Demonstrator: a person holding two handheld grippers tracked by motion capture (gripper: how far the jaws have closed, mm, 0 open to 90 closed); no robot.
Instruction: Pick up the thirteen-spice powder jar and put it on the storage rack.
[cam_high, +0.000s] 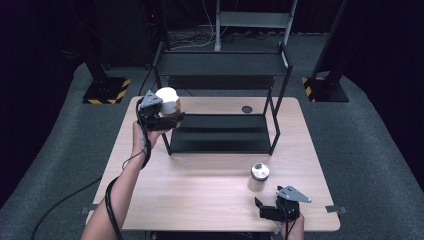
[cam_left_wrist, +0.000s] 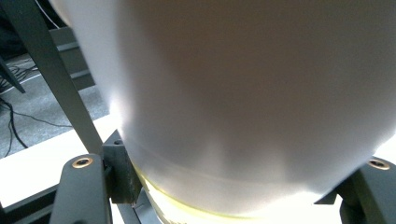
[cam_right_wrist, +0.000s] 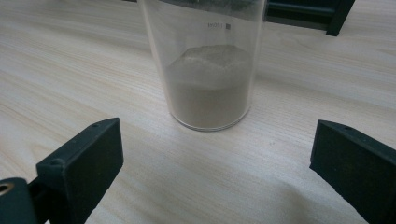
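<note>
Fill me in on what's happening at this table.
A person works two hand-held tongs. The left tongs are shut on a white round container, held beside the black metal two-tier rack. The right tongs sit open near the table's front edge, facing a clear glass jar of brownish powder standing on the wooden table.

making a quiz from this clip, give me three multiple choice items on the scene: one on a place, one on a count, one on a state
1. Where is the clear jar?
A. on the table, before the right gripper
B. on the rack's top shelf
C. on the floor

2. How many shelves has the black rack?
A. one
B. two
C. four

3. What is the left gripper doing?
A. lying open on the table
B. holding a white container by the rack
C. gripping the clear jar

Key: 1 A, the jar stands on the wood just beyond the open jaws in the right gripper view. 2 B, a lower and an upper shelf show. 3 B, the jaws clamp the container's sides in the left gripper view.
</note>
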